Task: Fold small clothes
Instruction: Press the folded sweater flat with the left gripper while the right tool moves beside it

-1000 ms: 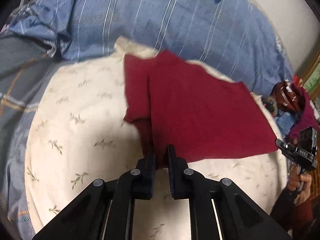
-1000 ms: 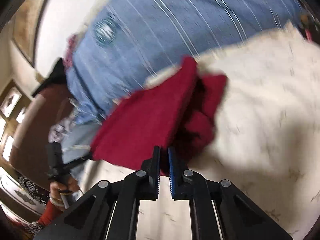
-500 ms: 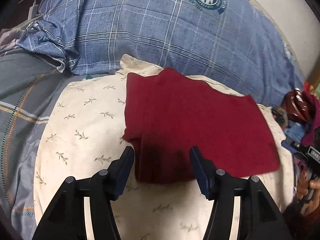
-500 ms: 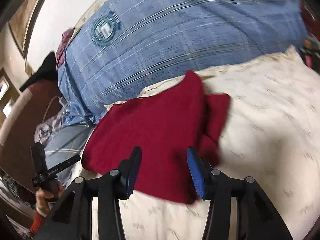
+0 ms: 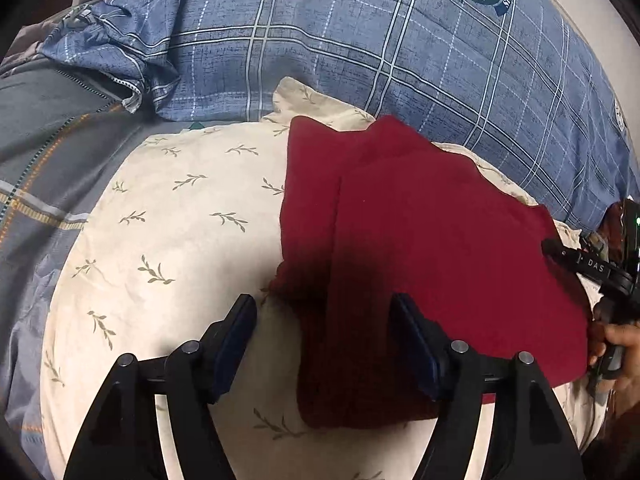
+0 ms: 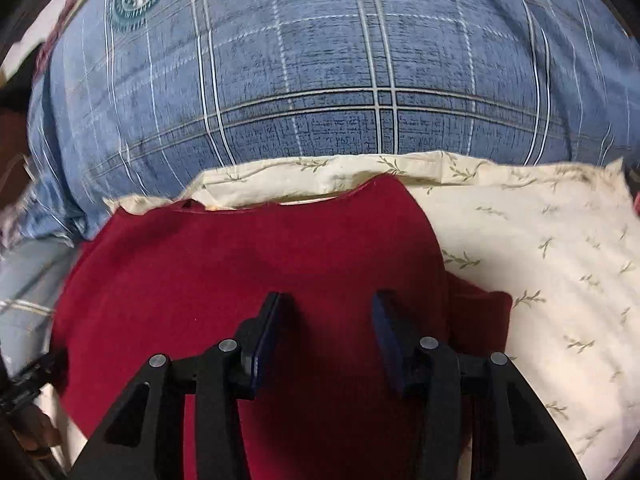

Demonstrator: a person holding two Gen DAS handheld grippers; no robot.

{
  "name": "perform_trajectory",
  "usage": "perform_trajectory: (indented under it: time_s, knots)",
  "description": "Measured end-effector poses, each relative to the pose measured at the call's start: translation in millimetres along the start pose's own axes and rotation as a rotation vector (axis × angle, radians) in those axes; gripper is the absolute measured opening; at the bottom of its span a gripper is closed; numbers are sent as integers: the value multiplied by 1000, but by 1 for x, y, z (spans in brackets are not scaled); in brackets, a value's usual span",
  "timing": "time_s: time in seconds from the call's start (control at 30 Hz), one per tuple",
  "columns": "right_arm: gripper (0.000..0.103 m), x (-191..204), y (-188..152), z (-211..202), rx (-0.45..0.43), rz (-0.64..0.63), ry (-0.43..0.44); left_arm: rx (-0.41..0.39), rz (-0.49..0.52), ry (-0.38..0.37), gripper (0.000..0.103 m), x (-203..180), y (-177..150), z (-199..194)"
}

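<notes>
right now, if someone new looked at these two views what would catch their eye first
The dark red garment stands out most: it lies folded on a cream pillow with a leaf print. Behind both bulges a blue plaid pillow bearing a round crest. Up close, the left gripper has its jaws opening above the garment's near edge, and the right gripper hangs open above the red cloth, neither gripping it.

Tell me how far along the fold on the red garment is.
Done: one fold is in; the red garment lies doubled on the cream pillow, a flap over its side. In hand: nothing; the left gripper is opening above its near edge, the right gripper stands open over it. Left: probably another fold.
</notes>
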State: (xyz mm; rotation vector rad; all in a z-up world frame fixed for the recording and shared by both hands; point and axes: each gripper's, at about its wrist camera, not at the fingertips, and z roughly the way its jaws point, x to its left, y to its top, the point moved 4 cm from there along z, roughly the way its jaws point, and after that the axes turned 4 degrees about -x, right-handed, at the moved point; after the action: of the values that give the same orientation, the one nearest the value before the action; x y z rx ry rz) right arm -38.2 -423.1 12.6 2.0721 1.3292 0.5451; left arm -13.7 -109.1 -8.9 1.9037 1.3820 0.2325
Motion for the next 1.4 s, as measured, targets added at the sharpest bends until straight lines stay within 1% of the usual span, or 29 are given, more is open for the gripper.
perform_trajectory:
  time_s: [0.03, 0.07, 0.13, 0.17, 0.23, 0.3, 0.43, 0.47, 0.53, 0.6, 0.67, 0.7, 0.73, 0.77, 0.83, 0.87, 0.97, 1.0, 1.07, 1.13, 1.23, 1.27, 1.3, 1.33, 1.37, 1.4]
  knots:
    - [49, 6, 2, -5, -8, -8, -14, 0, 2, -2, 72, 1, 0, 1]
    - [50, 18, 5, -14, -36, -17, -3, 2, 1, -4, 72, 0, 0, 1]
    - [52, 42, 11, -23, -69, -15, 47, 5, -4, -10, 72, 3, 2, 4]
    - [56, 57, 13, -25, -69, -17, 86, 6, -5, -15, 72, 4, 2, 5]
    - [56, 95, 18, -20, -37, -30, 187, 6, -5, -21, 72, 7, 3, 4]
    - [56, 134, 21, -13, -3, -43, 270, 4, -5, -24, 72, 8, 2, 4]
    - [56, 201, 34, 0, -3, -80, 338, 5, -7, -23, 72, 8, 2, 4]
    - [60, 214, 37, 5, 11, -84, 358, 6, -10, -24, 72, 8, 2, 3]
    - [62, 236, 39, 21, 72, -96, 385, 10, -18, -30, 73, 8, 2, 4]
    - [62, 254, 40, 48, 154, -136, 358, 15, -28, -40, 73, 10, 3, 4]
    - [61, 258, 35, 64, 201, -162, 339, 23, -42, -40, 73, 11, 4, 4]
    - [53, 258, 33, 70, 211, -183, 322, 27, -51, -45, 72, 13, 5, 4]
    - [40, 261, 33, 72, 205, -205, 306, 30, -57, -48, 72, 13, 5, 4]
    - [5, 262, 33, 72, 188, -236, 292, 33, -64, -52, 72, 14, 6, 4]
    - [4, 266, 35, 69, 157, -248, 312, 38, -77, -58, 71, 16, 7, 4]
    - [0, 270, 36, 67, 139, -256, 335, 41, -84, -60, 71, 18, 8, 5]
    - [0, 285, 36, 71, 133, -263, 364, 41, -93, -61, 71, 19, 9, 7]
    - [0, 290, 35, 74, 141, -274, 366, 41, -90, -59, 71, 18, 9, 8]
    - [0, 292, 34, 79, 146, -264, 337, 41, -86, -60, 71, 17, 9, 8]
    - [3, 288, 36, 73, 142, -222, 360, 42, -96, -67, 71, 19, 9, 8]
    - [14, 271, 42, 55, 131, -158, 387, 43, -107, -68, 71, 20, 10, 8]
    - [28, 270, 42, 52, 133, -154, 393, 43, -105, -65, 71, 20, 10, 8]
    - [46, 269, 41, 49, 141, -157, 403, 41, -101, -62, 71, 20, 10, 8]
    - [54, 270, 38, 47, 158, -174, 404, 40, -99, -60, 71, 19, 9, 8]
    - [64, 272, 35, 47, 173, -189, 398, 38, -98, -58, 71, 19, 9, 7]
    - [65, 276, 31, 49, 197, -217, 377, 37, -98, -59, 71, 19, 9, 7]
